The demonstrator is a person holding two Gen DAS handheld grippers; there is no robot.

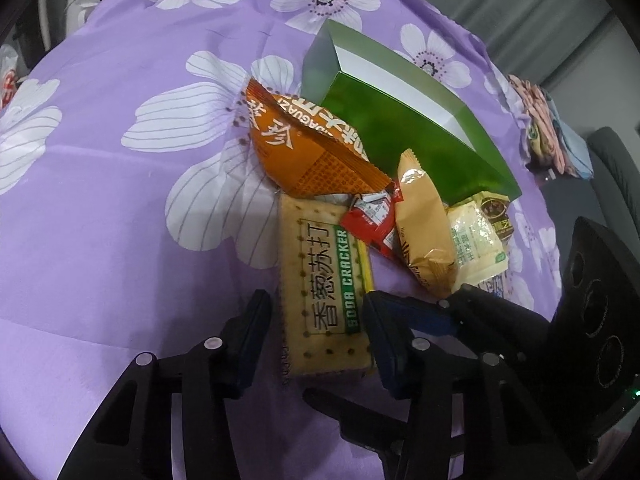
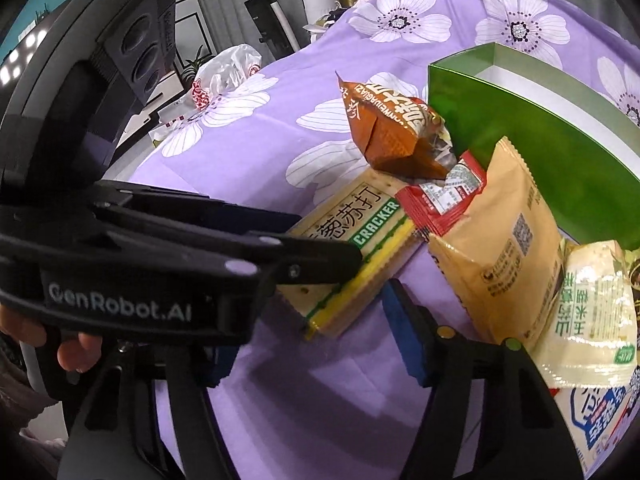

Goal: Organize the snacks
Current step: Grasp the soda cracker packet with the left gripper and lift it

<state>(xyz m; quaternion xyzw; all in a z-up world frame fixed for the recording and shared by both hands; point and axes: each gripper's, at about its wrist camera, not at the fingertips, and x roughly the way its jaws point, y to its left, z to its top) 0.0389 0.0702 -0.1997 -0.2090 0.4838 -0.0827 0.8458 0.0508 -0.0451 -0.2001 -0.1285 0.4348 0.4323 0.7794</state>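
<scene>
A soda cracker packet lies on the purple flowered cloth between the fingers of my left gripper, which is open around it. Beyond it lie an orange snack bag, a small red packet, a tan packet and a pale green-lettered packet, all beside an open green box. In the right wrist view my right gripper is open and empty near the cracker packet; the left gripper crosses in front. The green box stands at the right.
A white and blue packet lies at the lower right. A plastic bag sits at the cloth's far edge. Folded cloths lie beyond the right edge. Curtains and furniture stand behind.
</scene>
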